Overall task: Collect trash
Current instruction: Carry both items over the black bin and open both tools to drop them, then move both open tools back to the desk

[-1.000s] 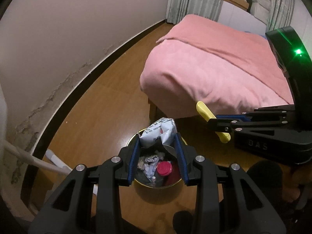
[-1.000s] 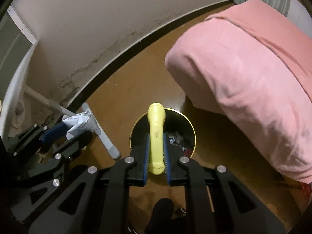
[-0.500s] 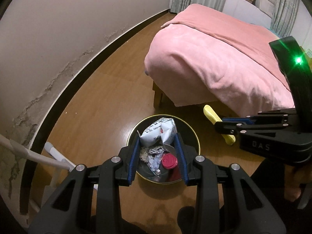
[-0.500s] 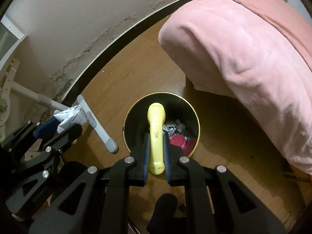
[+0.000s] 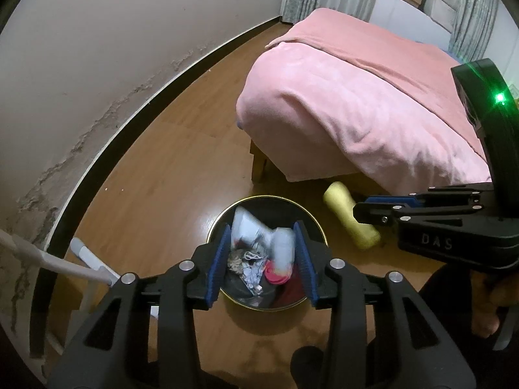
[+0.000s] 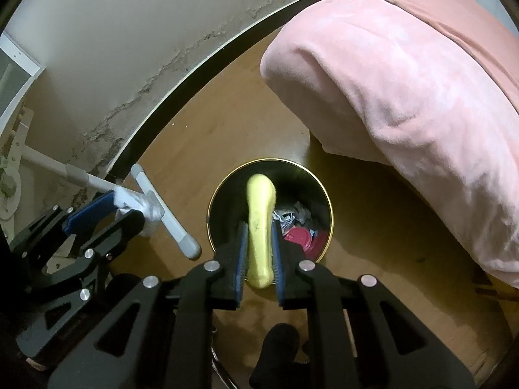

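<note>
A round black trash bin with a gold rim stands on the wood floor and holds paper scraps and a red lid. My left gripper hangs right over it with jaws spread; the white snack wrapper is blurred between them, dropping toward the bin. In the right wrist view the wrapper still shows at the left gripper's tips. My right gripper is over the bin, shut on a yellow banana-like piece.
A bed with a pink blanket stands right of the bin, its wooden leg close by. A white tube frame lies left of the bin. A cracked wall with dark skirting runs along the left.
Both grippers rose a little over the bin. My left gripper's jaws widened and the white wrapper slipped loose, now blurred and falling. The right gripper keeps its hold on the yellow piece.
</note>
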